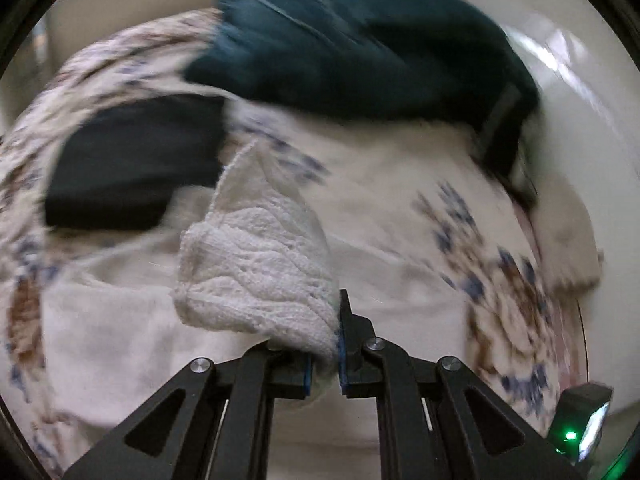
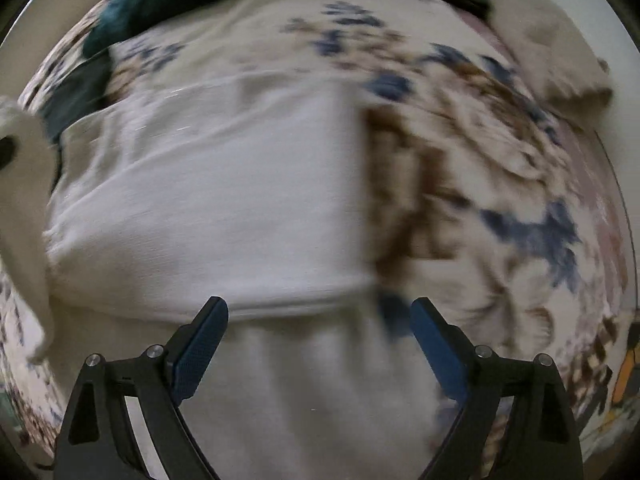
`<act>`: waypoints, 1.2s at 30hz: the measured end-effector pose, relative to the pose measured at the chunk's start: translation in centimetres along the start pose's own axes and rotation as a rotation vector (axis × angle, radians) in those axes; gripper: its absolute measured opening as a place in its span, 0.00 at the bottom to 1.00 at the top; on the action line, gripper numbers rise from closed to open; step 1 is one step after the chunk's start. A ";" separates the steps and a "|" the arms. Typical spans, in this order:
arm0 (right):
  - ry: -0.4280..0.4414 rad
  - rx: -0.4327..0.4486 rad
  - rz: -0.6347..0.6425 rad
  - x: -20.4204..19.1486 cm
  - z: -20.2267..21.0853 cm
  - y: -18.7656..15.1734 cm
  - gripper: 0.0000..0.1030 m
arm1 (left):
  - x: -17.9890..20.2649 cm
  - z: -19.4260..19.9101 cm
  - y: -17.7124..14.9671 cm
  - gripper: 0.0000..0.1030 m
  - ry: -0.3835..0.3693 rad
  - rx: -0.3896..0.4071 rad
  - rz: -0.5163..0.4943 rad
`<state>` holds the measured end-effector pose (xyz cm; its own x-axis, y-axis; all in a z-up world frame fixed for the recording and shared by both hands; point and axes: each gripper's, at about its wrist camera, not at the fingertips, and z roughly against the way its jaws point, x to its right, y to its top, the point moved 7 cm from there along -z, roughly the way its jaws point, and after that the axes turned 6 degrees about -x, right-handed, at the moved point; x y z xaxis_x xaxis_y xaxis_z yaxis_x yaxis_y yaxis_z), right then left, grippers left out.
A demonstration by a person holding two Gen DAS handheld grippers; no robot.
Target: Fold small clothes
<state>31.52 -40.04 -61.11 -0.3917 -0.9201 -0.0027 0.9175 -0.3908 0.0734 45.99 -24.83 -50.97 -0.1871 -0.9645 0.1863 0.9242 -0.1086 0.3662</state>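
My left gripper (image 1: 326,344) is shut on a white knitted cloth (image 1: 256,264), which bunches up in front of the fingers above the bed. My right gripper (image 2: 320,320) is open and empty, its blue pads just above the near edge of a flat white garment (image 2: 208,196) spread on the floral bedsheet (image 2: 500,168). The same white cloth hangs at the far left edge of the right wrist view (image 2: 24,184). Both views are motion-blurred.
A dark teal garment (image 1: 360,52) lies at the back of the bed, and a black folded piece (image 1: 136,168) lies to the left. A beige cloth (image 2: 552,56) sits at the back right. The bed's right edge (image 2: 616,208) curves down the right side.
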 end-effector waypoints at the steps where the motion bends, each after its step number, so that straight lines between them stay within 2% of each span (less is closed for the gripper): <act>1: -0.008 0.000 -0.016 1.2 0.0 0.1 0.91 | 1.9 -1.1 -0.7 0.07 -0.016 -0.027 -0.026; 4: -0.017 -0.006 -0.057 4.2 0.0 0.6 0.91 | 5.3 -3.3 -2.5 0.07 -0.027 -0.078 -0.072; 9: 0.020 -0.005 -0.073 6.4 0.4 1.6 0.91 | 6.1 -5.7 -3.6 0.10 -0.054 -0.155 -0.071; 11: 0.049 0.003 -0.072 6.5 0.9 2.2 0.91 | 5.3 -5.4 -3.2 0.28 -0.099 -0.151 -0.046; 13: 0.101 0.015 -0.080 6.4 1.9 2.9 0.91 | 3.6 -3.7 -2.5 0.77 -0.129 -0.114 -0.012; 15: 0.136 0.021 -0.094 5.7 2.6 4.0 0.91 | 1.0 -1.3 -2.2 0.87 -0.118 -0.051 0.024; 17: 0.228 0.023 -0.112 4.6 3.2 5.1 0.89 | -2.8 1.5 -2.0 0.87 -0.080 0.006 0.072; 19: 0.311 0.017 -0.114 2.9 3.2 6.2 0.81 | -7.7 3.8 -2.0 0.87 0.017 0.051 0.132; 21: 0.349 0.005 -0.120 1.4 2.4 7.3 0.80 | -12.4 4.7 -2.5 0.87 0.113 0.063 0.186; 22: 0.345 -0.006 -0.123 0.7 1.5 7.9 0.79 | -15.0 4.7 -3.1 0.87 0.169 0.056 0.215; 23: 0.322 -0.020 -0.119 0.0 0.5 8.4 0.73 | -17.1 4.5 -3.7 0.87 0.208 0.042 0.239; 24: 0.304 -0.032 -0.115 -0.4 -0.2 8.8 0.59 | -19.3 4.1 -4.2 0.87 0.246 0.021 0.267; 25: 0.288 -0.054 -0.108 -1.0 -1.2 9.1 0.50 | -21.8 3.6 -4.9 0.87 0.287 -0.002 0.306; 26: 0.270 -0.075 -0.101 -1.5 -1.9 9.2 0.34 | -23.3 3.2 -5.4 0.87 0.312 -0.019 0.332; 27: 0.240 -0.086 -0.089 -1.8 -2.6 9.4 0.25 | -24.8 2.7 -6.0 0.87 0.329 -0.038 0.358; 28: 0.224 -0.077 -0.081 -2.0 -2.7 9.3 0.23 | -26.3 1.9 -6.5 0.87 0.339 -0.055 0.384; 29: 0.205 -0.060 -0.070 -2.1 -2.5 9.3 0.17 | -27.4 1.4 -6.7 0.87 0.344 -0.065 0.399; 33: 0.122 0.003 -0.065 -1.5 -1.4 9.2 0.12 | -29.9 -0.8 -6.8 0.87 0.364 -0.103 0.411; 36: 0.052 -0.014 -0.041 -1.0 -2.1 9.5 0.08 | -31.6 -3.5 -6.9 0.89 0.368 -0.152 0.406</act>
<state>40.75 -42.85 -62.51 -0.4250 -0.9034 -0.0574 0.9019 -0.4280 0.0579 46.70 5.59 -62.56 0.2964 -0.9535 -0.0550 0.9404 0.2813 0.1911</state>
